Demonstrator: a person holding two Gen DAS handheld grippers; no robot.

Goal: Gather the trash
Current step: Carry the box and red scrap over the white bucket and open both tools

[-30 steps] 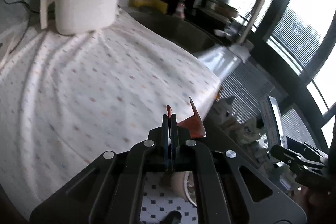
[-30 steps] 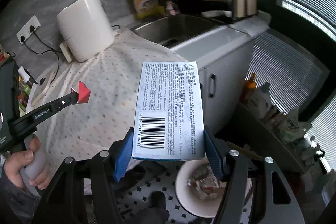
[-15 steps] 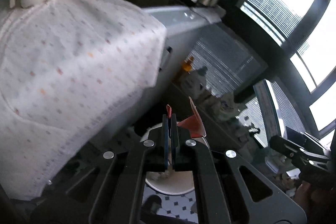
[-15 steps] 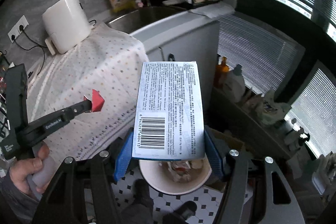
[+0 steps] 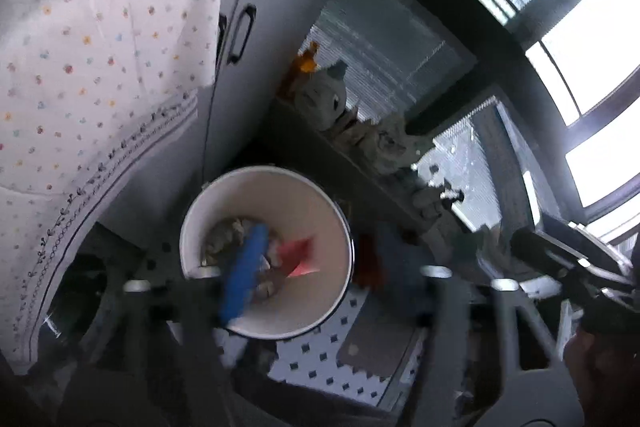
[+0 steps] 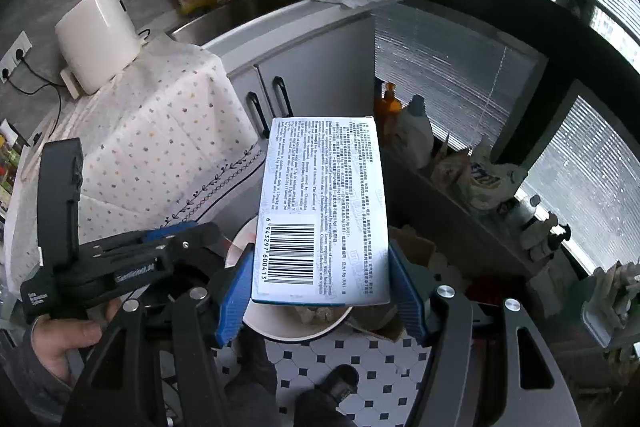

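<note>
A white round bin [image 5: 280, 169] stands on the tiled floor with crumpled trash inside. A red paper scrap [image 5: 300, 255] lies loose in it on the trash. My left gripper [image 5: 312, 267] hovers over the bin, blurred, its jaws opening with nothing between them; one blue pad [image 5: 240, 275] shows. In the right wrist view the left gripper [image 6: 192, 231] is at the lower left, held by a hand [image 6: 60, 331]. My right gripper [image 6: 322, 295] is shut on a white-and-blue carton [image 6: 324, 211] with a barcode, held above the bin's rim [image 6: 296, 333].
A counter draped in a dotted cloth [image 6: 160, 131] stands to the left, with a white appliance [image 6: 96, 35] on it. Grey cupboard doors [image 6: 312, 67] are behind the bin. A low shelf with bottles [image 6: 416, 131] runs to the right. A cardboard box [image 6: 416, 247] and the person's shoes [image 6: 340, 383] are close to the bin.
The left gripper swung from over the cloth down to the bin and opened; the red scrap left its jaws and dropped in. The right gripper carried the carton toward the bin.
</note>
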